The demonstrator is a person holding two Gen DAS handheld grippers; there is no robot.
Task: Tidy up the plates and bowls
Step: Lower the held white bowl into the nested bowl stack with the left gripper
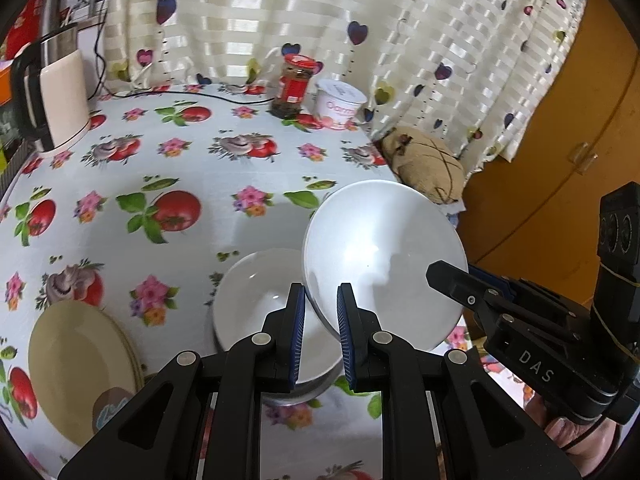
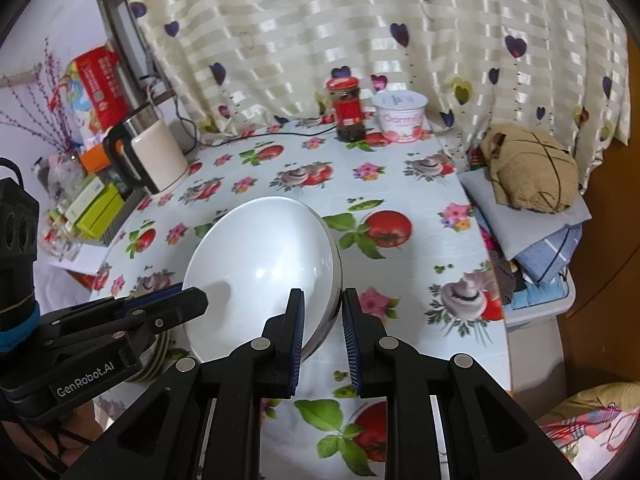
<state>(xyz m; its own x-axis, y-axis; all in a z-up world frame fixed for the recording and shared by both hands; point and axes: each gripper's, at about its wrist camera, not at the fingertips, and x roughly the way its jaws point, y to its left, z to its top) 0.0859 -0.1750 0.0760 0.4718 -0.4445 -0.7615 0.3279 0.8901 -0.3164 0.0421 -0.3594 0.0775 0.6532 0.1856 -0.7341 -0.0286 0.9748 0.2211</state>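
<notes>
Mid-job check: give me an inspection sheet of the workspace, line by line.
Surface: table under a floral, tomato-print cloth.
Job's things: large white bowl held tilted above the table by both grippers; small white bowl beneath it; beige plates stacked nearby.
Clutter: kettle, red-lidded jar, yogurt tub.
Grippers: left gripper and right gripper each clamp the large bowl's rim.
Cables: black cord along the table's back.
Surroundings: heart-print curtain, folded cloths, boxes.
</notes>
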